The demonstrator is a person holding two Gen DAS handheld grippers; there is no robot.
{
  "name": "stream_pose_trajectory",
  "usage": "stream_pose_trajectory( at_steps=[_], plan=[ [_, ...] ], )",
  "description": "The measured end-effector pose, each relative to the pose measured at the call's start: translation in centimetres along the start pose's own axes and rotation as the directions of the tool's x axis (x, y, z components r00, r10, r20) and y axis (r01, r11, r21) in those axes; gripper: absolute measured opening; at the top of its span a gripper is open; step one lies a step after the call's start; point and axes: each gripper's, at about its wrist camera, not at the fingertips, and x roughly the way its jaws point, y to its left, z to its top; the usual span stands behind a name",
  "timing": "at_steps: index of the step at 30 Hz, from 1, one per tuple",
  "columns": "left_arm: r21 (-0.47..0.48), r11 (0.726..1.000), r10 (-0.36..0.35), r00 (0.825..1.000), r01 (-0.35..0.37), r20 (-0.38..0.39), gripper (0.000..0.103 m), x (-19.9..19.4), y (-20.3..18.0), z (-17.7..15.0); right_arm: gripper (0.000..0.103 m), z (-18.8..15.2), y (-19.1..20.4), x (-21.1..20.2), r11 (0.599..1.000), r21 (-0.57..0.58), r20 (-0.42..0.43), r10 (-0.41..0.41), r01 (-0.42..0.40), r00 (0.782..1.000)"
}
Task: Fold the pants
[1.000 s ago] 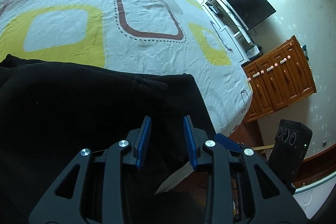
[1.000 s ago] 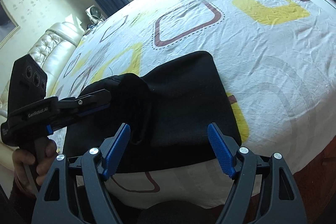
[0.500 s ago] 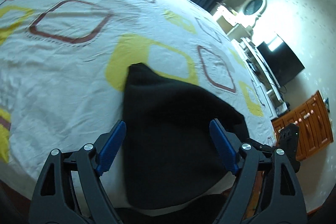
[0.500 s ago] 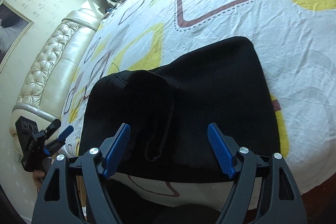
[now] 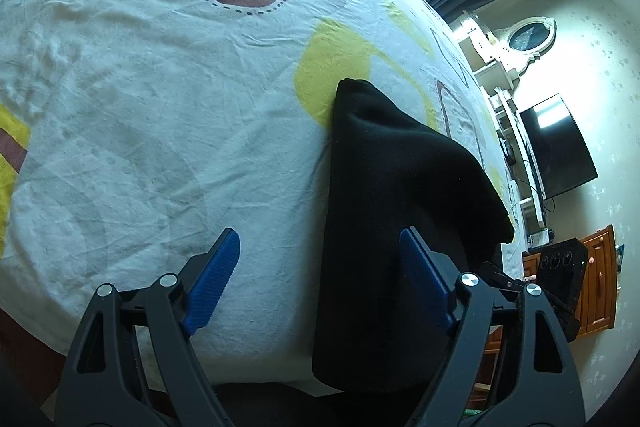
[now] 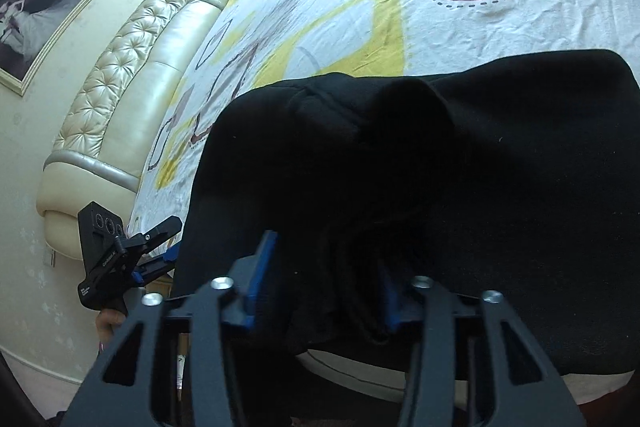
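Working left to right across your left wrist view, you first meet bare patterned bedsheet point(image 5: 168, 115) from nine o'clock through the centre, then the black pants point(image 5: 392, 211) as a partly folded bundle running from about one o'clock down to five o'clock, right at the near edge of the bed. Your left gripper point(image 5: 316, 279) stands with its jaws wide apart and nothing pinched; the left blue pad is over sheet, the right one over the dark cloth, so you straddle the bundle's left edge without gripping it. In your right wrist view the padded headboard point(image 6: 132, 79) sits at nine to ten o'clock, the left gripper shows at about eight o'clock, and the pants fill the middle and right. There your right gripper point(image 6: 320, 287) has just been closing, and its jaws are now clamped on a bunched fold of the pants at six o'clock. The fabric looks thick, soft and limp, probably fleece or knit: it should sag and slump rather than hold a crease, and it looks light enough to lift easily. I'd take hold at a doubled edge or corner, grabbing all layers together, since a single layer would likely peel away and undo the fold.
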Motion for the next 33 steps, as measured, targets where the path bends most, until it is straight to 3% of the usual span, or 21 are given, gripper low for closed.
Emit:
stream_pose_trajectory(
  at_steps=[5,11,19,21,28,33],
  plan=[
    [-0.004,1.0,-0.018,1.0,0.018,-0.003,0.082,0.2,0.0,-0.2,0.013,0.3,-0.9,-1.8,0.983,0.092,0.045,0.154,-0.158,0.987],
    [-0.016,0.999,-0.049,0.999,0.049,-0.014,0.083,0.2,0.0,-0.4,0.012,0.6,-0.7,-4.6,0.974,0.091,0.105,0.196,-0.205,0.975],
    [0.043,0.99,-0.129,0.991,0.131,-0.045,0.084,0.7,-2.2,-1.4,0.011,0.9,-4.9,-9.7,0.977,0.147,0.19,0.124,-0.153,0.974],
    [0.048,0.987,-0.149,0.988,0.152,-0.05,0.091,1.0,-2.8,-1.7,0.011,0.7,-6.7,-10.7,0.975,0.176,0.201,0.096,-0.132,0.975],
    [0.081,0.98,-0.177,0.98,0.184,-0.092,0.091,3.4,-4.8,-2.8,0.01,-0.6,-11.4,-10.5,0.956,0.281,0.185,0.029,-0.081,0.982],
    [0.06,0.977,-0.193,0.971,0.203,-0.141,0.091,4.7,-4.8,-3.8,0.012,-1.0,-12.2,-9.9,0.944,0.309,0.166,0.067,-0.116,0.984]
  ],
)
